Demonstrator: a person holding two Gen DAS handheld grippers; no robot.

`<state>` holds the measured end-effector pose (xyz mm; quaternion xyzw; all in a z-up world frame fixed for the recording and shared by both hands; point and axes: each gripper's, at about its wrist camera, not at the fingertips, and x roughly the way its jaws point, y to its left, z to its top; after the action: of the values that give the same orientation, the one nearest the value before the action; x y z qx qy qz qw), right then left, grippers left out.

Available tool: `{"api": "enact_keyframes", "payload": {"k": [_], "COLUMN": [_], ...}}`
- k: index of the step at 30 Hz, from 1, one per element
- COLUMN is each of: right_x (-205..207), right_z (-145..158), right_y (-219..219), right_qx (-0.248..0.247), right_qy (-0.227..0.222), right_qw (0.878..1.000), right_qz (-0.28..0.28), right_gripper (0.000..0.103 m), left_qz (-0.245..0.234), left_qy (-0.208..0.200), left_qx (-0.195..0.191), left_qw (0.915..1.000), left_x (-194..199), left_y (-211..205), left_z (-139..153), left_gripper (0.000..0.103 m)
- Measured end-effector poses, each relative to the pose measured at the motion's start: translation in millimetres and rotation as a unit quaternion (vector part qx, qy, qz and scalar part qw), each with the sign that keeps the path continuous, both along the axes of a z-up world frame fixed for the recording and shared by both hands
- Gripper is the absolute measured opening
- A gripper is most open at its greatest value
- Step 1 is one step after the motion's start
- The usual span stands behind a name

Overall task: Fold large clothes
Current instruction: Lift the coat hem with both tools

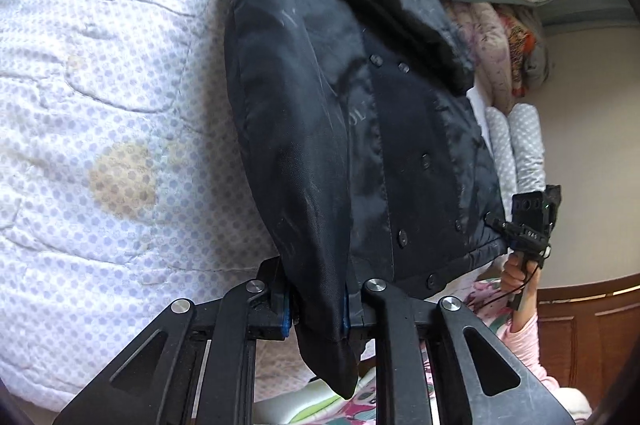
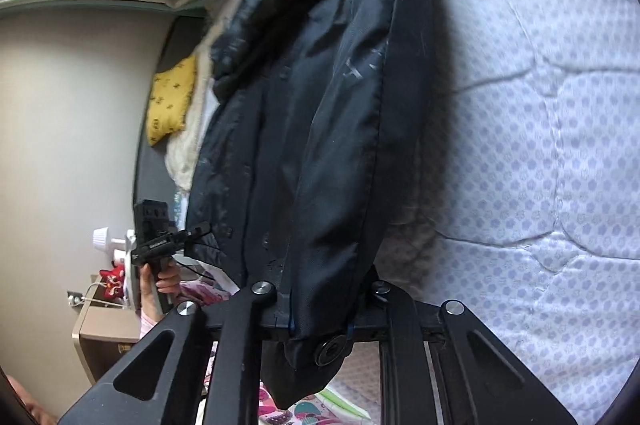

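Bed (image 1: 100, 105) is carrying the coat (image 1: 360, 105); both grippers, left (image 1: 318, 309) and right (image 2: 320, 321), are clamping its sleeve cuffs, likely folding sleeves inward next.

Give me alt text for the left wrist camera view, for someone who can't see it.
The left gripper is shut on the cuff of a dark jacket spread on a white dotted quilt. At the jacket's far hem corner, a hand holds the right gripper, closed on the fabric. Folded bedding is stacked behind.
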<state>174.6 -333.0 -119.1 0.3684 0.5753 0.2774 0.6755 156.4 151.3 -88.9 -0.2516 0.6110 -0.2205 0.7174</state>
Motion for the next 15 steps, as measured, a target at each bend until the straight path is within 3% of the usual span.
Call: {"api": "enact_keyframes", "payload": {"k": [4, 6, 8, 12, 15], "right_x": [-3.4, -4.4, -4.6, -2.6, 4.7], "right_z": [3.0, 5.0, 7.0, 5.4, -8.4], "right_y": [-6.1, -11.6, -21.2, -49.5, -59.3], "right_qx": [0.009, -0.028, -0.036, -0.032, -0.038], "right_qy": [0.001, 0.002, 0.001, 0.001, 0.034], "right_qw": [1.000, 0.999, 0.998, 0.992, 0.990], "right_qz": [-0.009, -0.023, -0.047, -0.118, -0.132], "right_gripper": [0.015, 0.042, 0.054, 0.060, 0.063], "left_qz": [0.006, 0.010, 0.016, 0.029, 0.030], "left_qy": [-0.006, -0.002, 0.009, 0.024, 0.025], "left_qx": [-0.010, -0.006, -0.003, -0.002, 0.000], "left_qw": [0.9999, 0.9999, 0.9998, 0.9993, 0.9992], "left_x": [-2.7, -1.8, 0.6, 1.1, 0.4], "left_y": [5.6, 11.7, 15.1, 22.4, 22.7], "left_z": [5.3, 4.2, 0.3, -7.0, -6.9], "left_gripper": [0.019, 0.019, 0.019, 0.019, 0.019]}}
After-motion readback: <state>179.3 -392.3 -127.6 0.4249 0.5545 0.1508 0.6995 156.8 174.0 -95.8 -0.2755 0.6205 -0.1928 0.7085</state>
